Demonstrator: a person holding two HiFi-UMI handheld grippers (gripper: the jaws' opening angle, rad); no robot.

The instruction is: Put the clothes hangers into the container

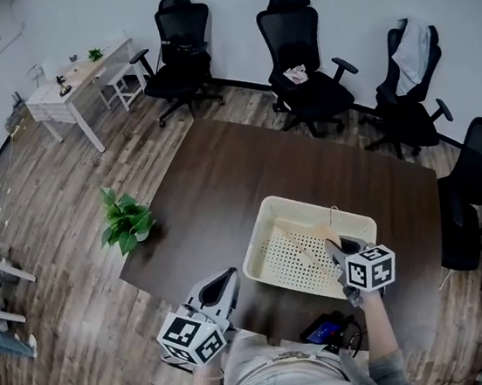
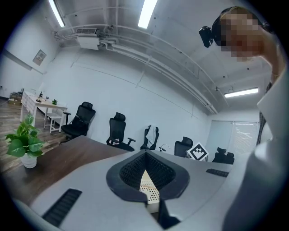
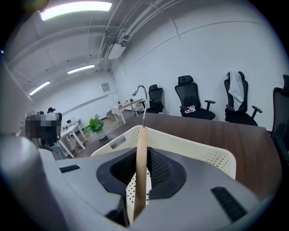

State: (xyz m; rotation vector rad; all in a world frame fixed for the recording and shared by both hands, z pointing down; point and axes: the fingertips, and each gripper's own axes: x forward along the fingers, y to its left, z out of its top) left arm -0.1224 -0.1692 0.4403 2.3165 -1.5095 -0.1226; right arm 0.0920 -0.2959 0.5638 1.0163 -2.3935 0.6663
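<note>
A cream perforated basket (image 1: 265, 244) stands on the dark brown table (image 1: 222, 181), near its front edge. My right gripper (image 1: 336, 248) is over the basket's near right corner, shut on a wooden clothes hanger (image 1: 311, 238) whose metal hook (image 1: 334, 213) points away from me. In the right gripper view the hanger (image 3: 141, 171) runs edge-on between the jaws of the right gripper (image 3: 143, 151), hook (image 3: 143, 97) up, with the basket (image 3: 194, 146) just beyond. My left gripper (image 1: 227, 276) hovers left of the basket, shut and empty. The left gripper (image 2: 145, 155) shows the basket (image 2: 150, 195) through its jaws.
A potted plant (image 1: 126, 220) stands at the table's left corner. Black office chairs (image 1: 297, 48) line the back wall and the right side. A white desk (image 1: 77, 81) is at the far left. A dark device (image 1: 328, 330) lies at the table's near edge.
</note>
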